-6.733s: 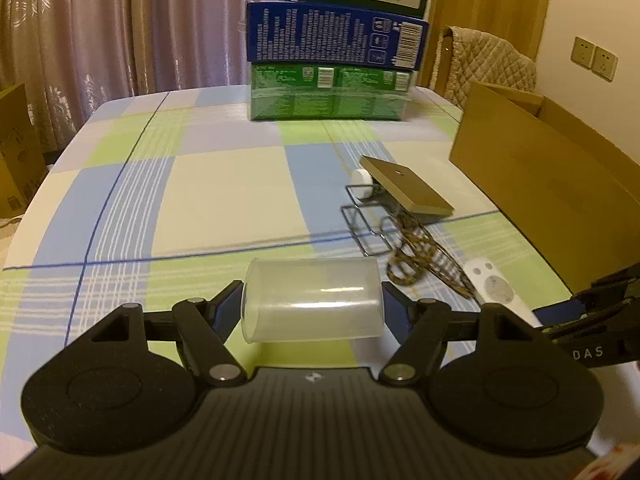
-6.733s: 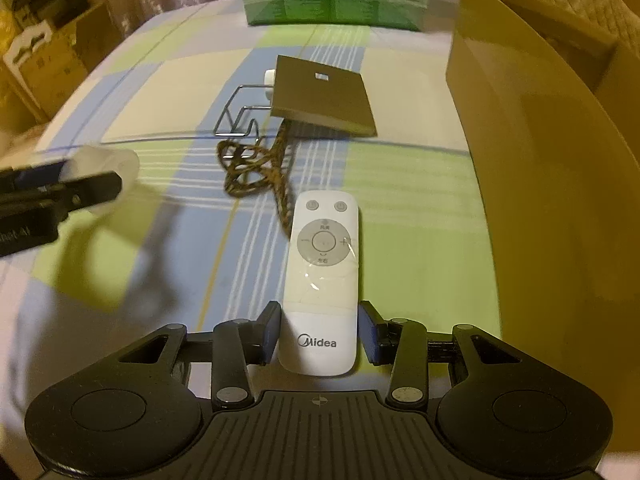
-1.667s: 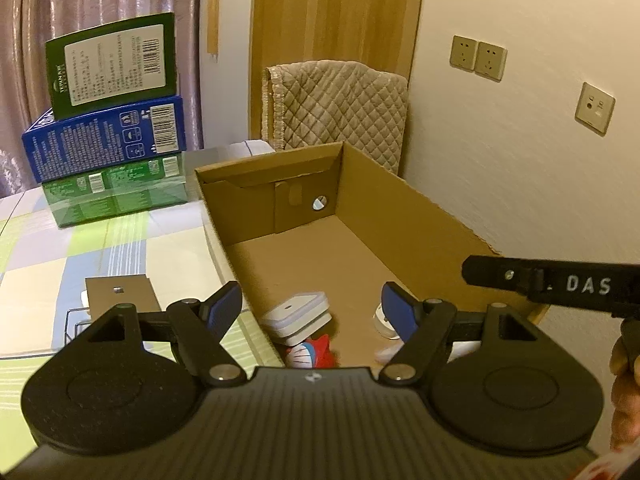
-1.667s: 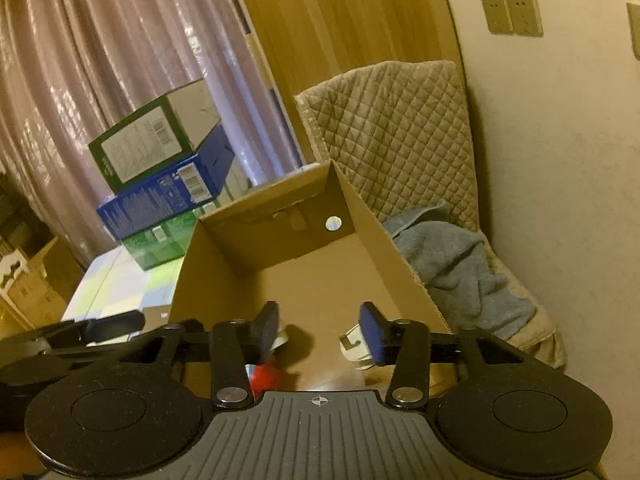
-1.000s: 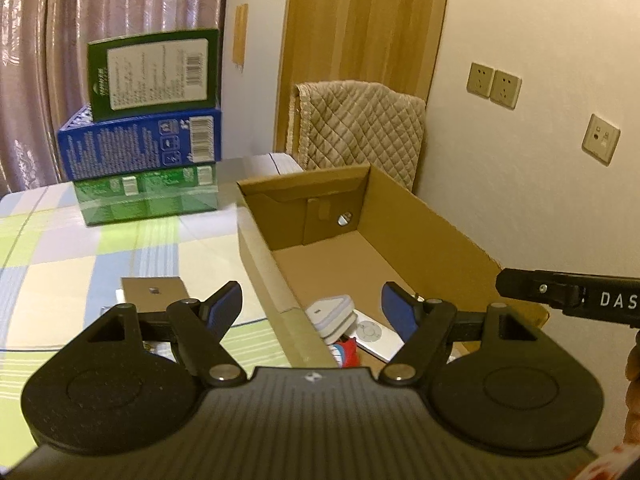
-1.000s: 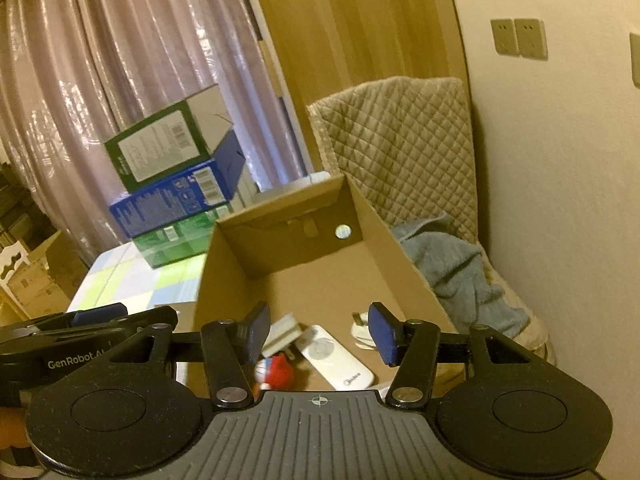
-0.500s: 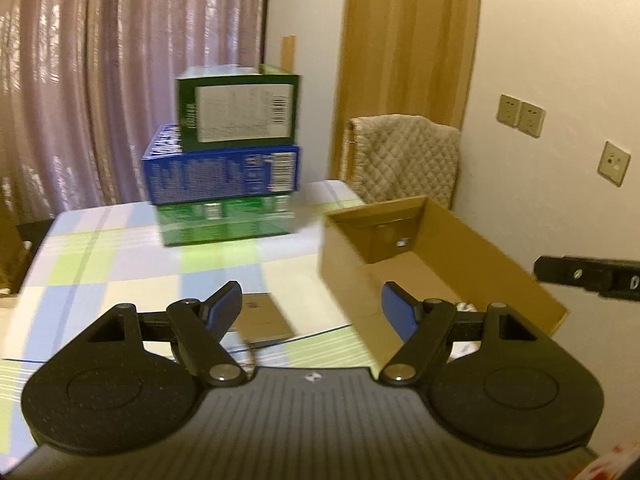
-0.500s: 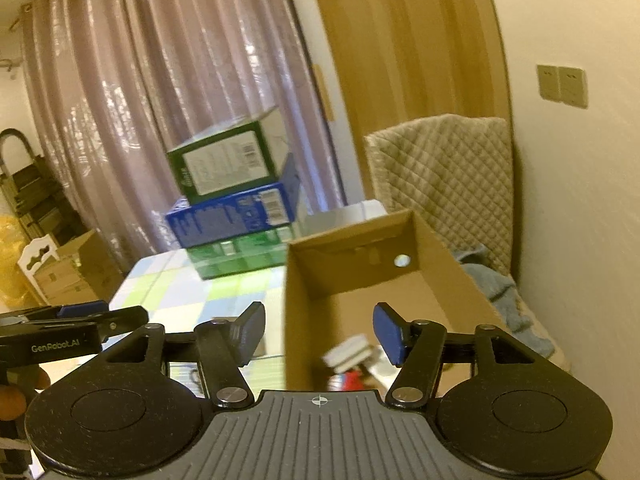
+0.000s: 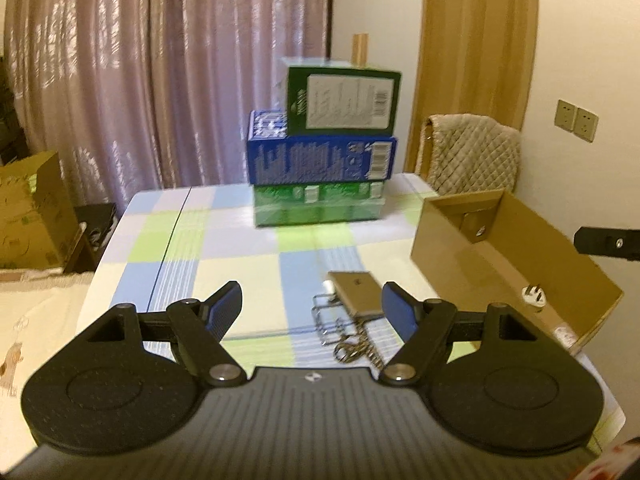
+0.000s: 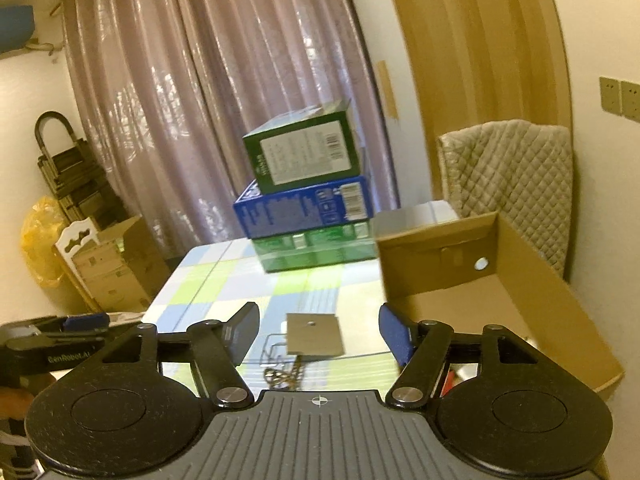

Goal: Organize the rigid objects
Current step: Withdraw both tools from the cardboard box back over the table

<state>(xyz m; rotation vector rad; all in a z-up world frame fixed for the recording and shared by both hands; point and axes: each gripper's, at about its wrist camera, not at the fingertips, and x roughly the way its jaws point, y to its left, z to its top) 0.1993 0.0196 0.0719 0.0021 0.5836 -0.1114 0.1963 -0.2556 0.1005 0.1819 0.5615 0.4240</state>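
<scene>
Both pull back empty! The left gripper [image 9: 312, 308] and right gripper [image 10: 318, 334] hang spread wide; the cup and remote went into the cardboard box [image 9: 560, 264] off to the right. Ahead, the wire rack [image 9: 352, 304] waits next, carton stack [image 9: 320, 168] beyond.

Open cardboard box [image 9: 500, 256] stands at the bench's right edge; a white plug [image 9: 534, 295] rests against its inner wall.

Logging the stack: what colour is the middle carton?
Blue middle carton, clearest in the left wrist view.
</scene>
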